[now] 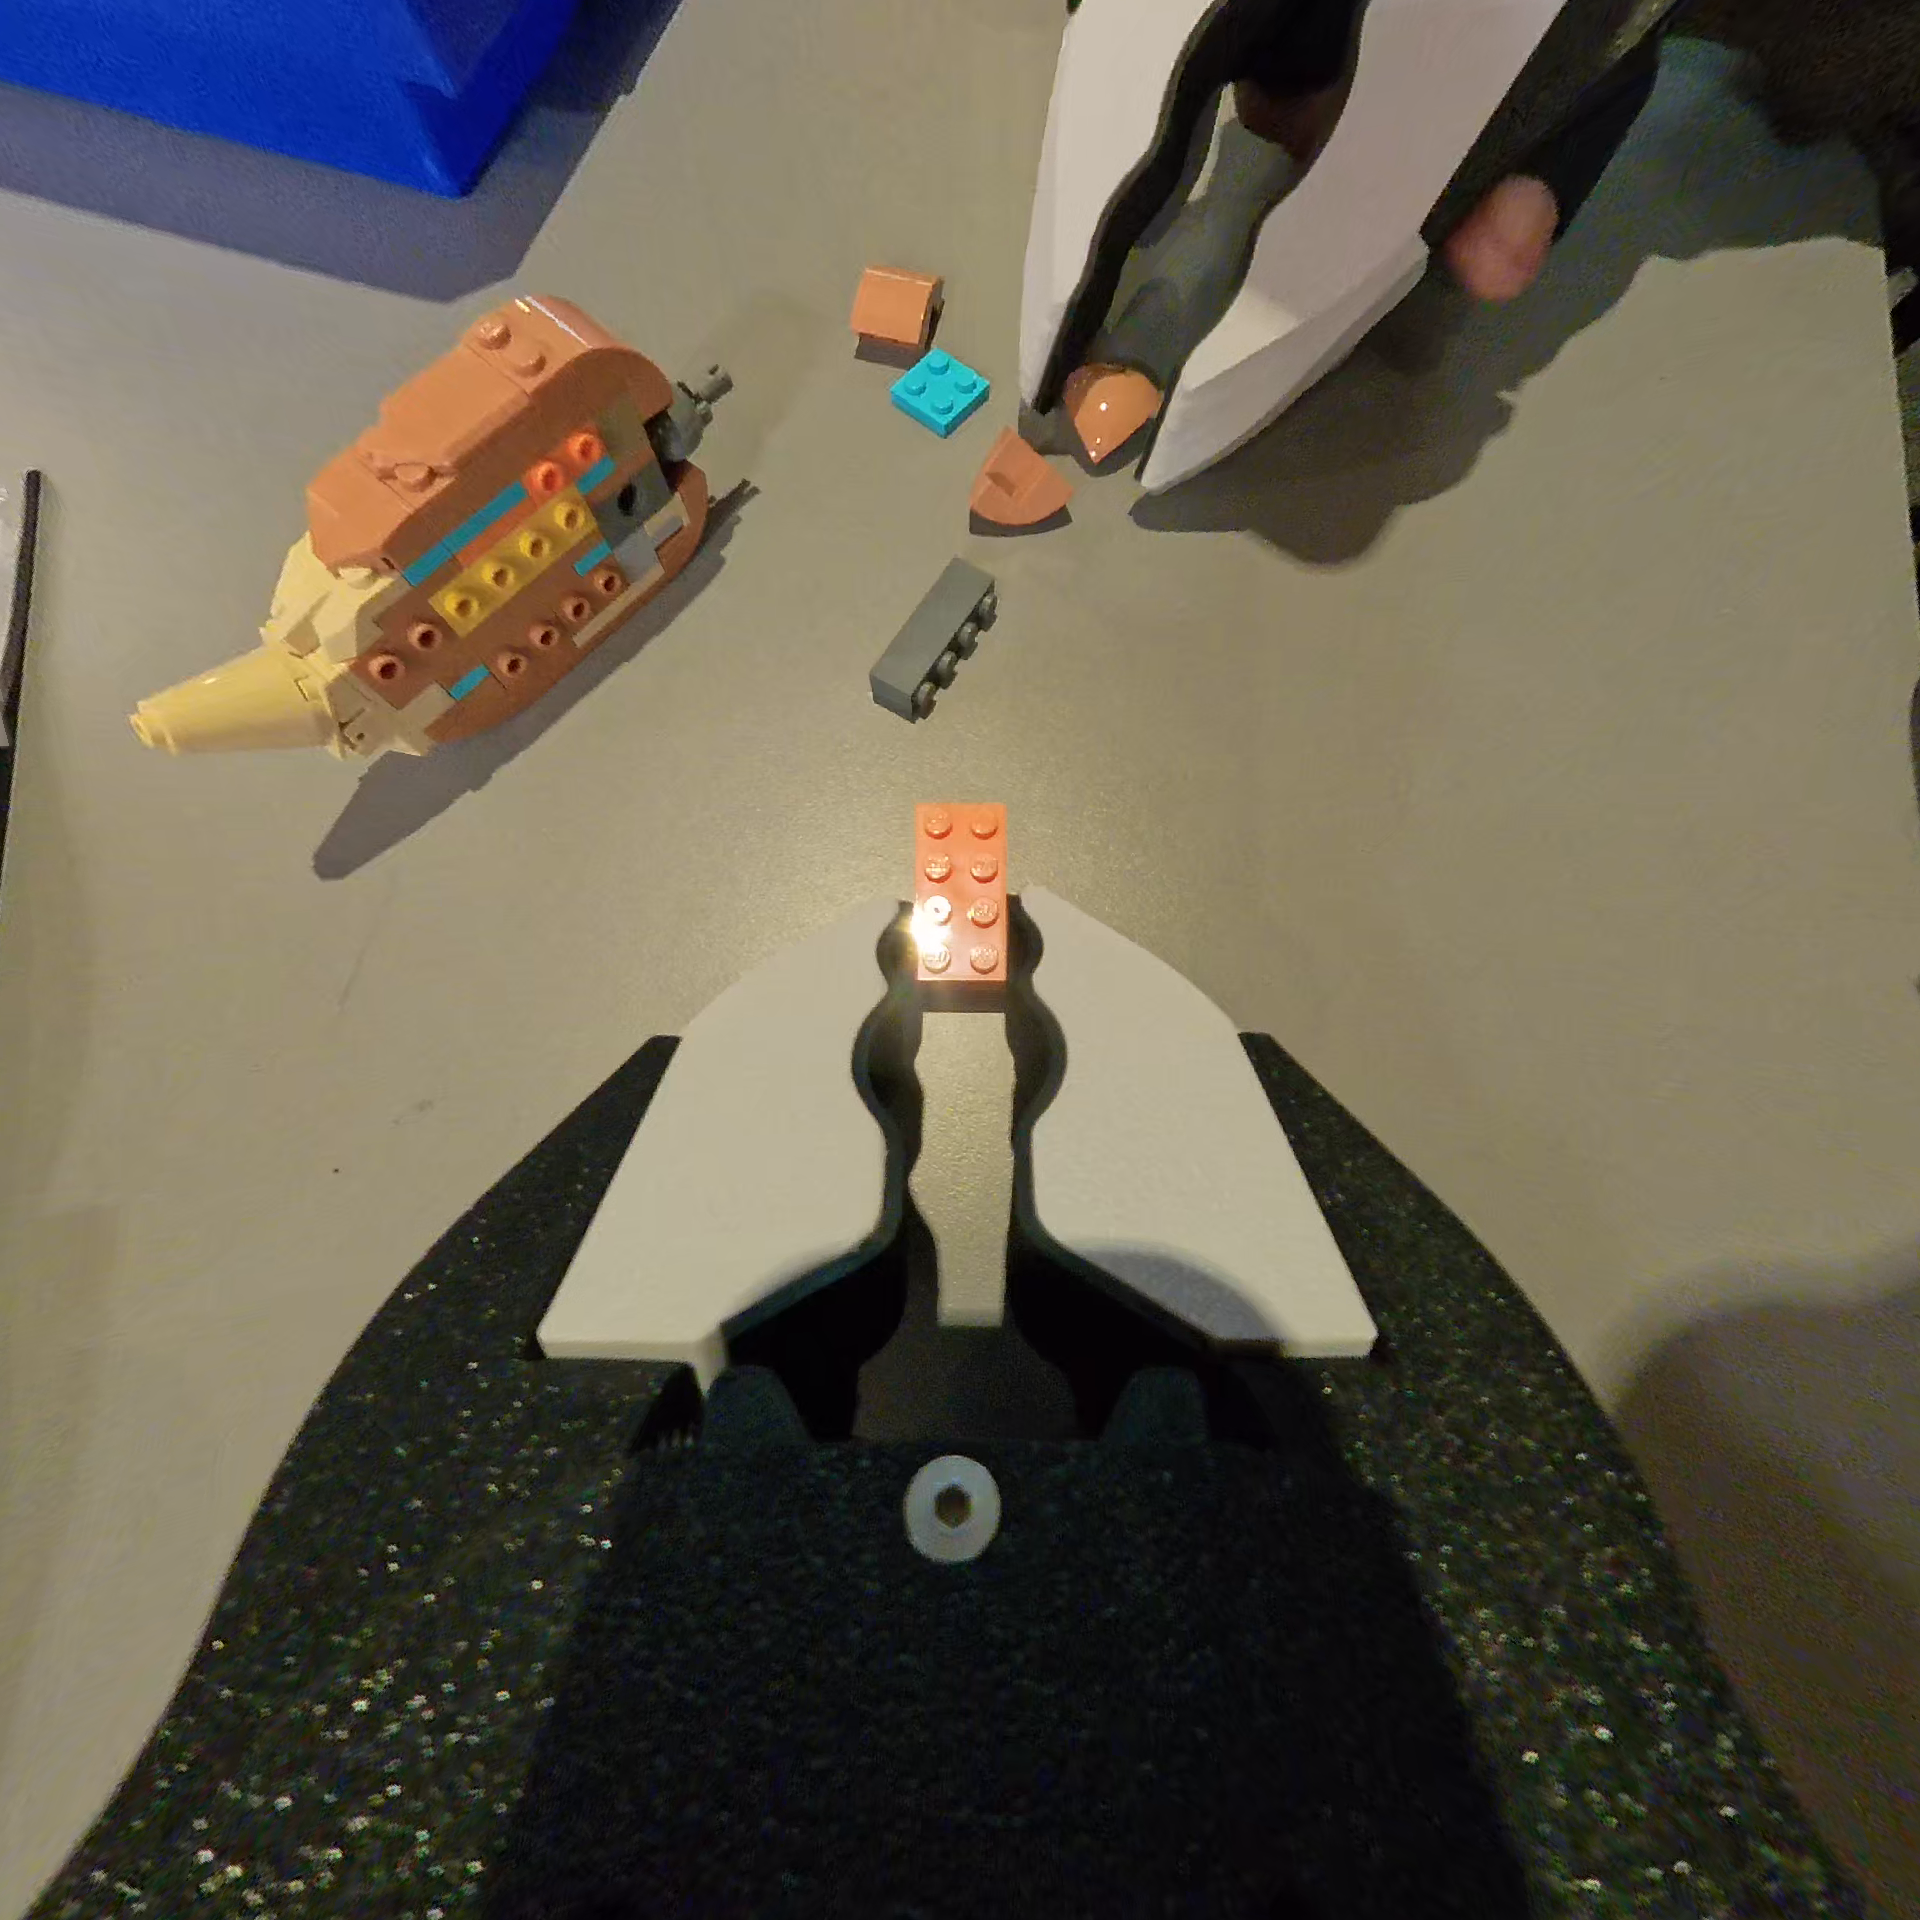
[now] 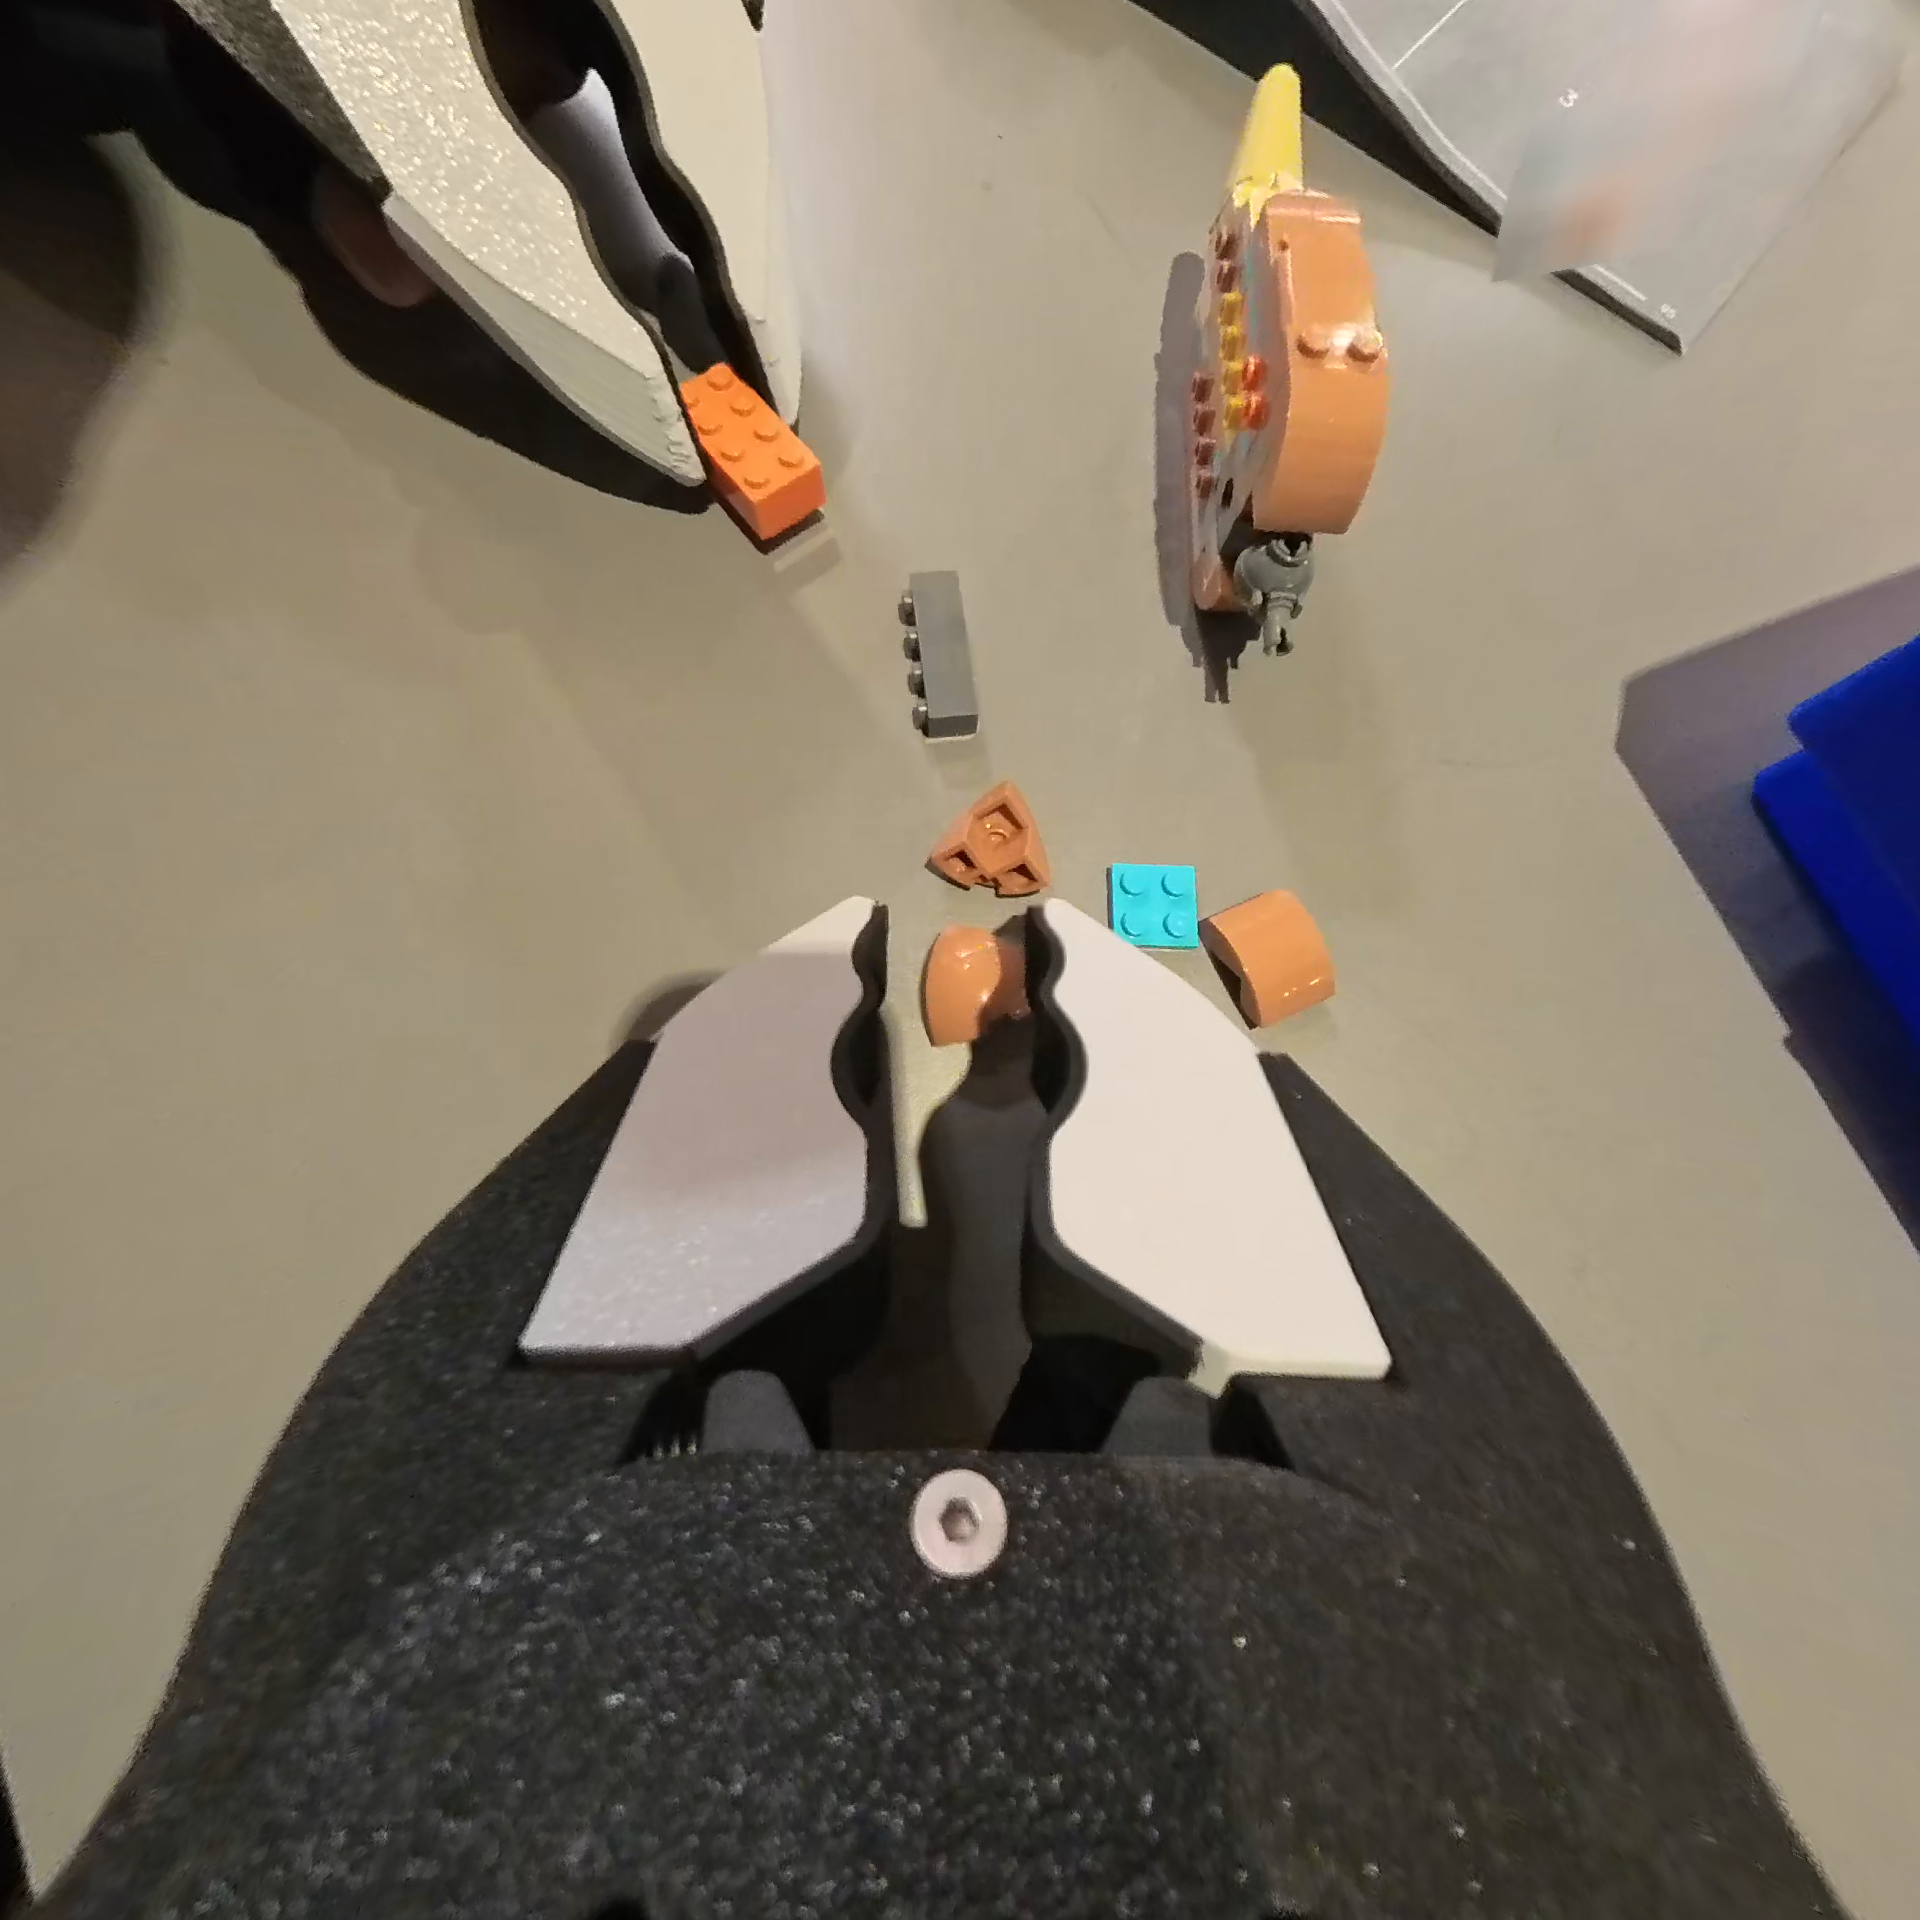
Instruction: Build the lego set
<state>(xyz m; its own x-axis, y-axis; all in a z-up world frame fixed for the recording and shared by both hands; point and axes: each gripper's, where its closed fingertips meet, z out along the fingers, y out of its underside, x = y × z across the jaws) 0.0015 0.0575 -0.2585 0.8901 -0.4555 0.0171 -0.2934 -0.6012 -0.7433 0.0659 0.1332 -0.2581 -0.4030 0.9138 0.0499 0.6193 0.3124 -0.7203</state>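
Loose grey brick (image 1: 935,639) between both tools; bare table (image 1: 1455,779) alongside.

The blue box (image 1: 270,83) is running off the top left edge of the left wrist view, its shape unclear. The booklet (image 2: 1621,156) is being cut by the top right edge of the right wrist view. The right gripper (image 2: 961,920) is hiding part of the rounded piece (image 2: 961,982). The left gripper (image 1: 966,914) is covering the orange brick's (image 1: 961,894) sides.
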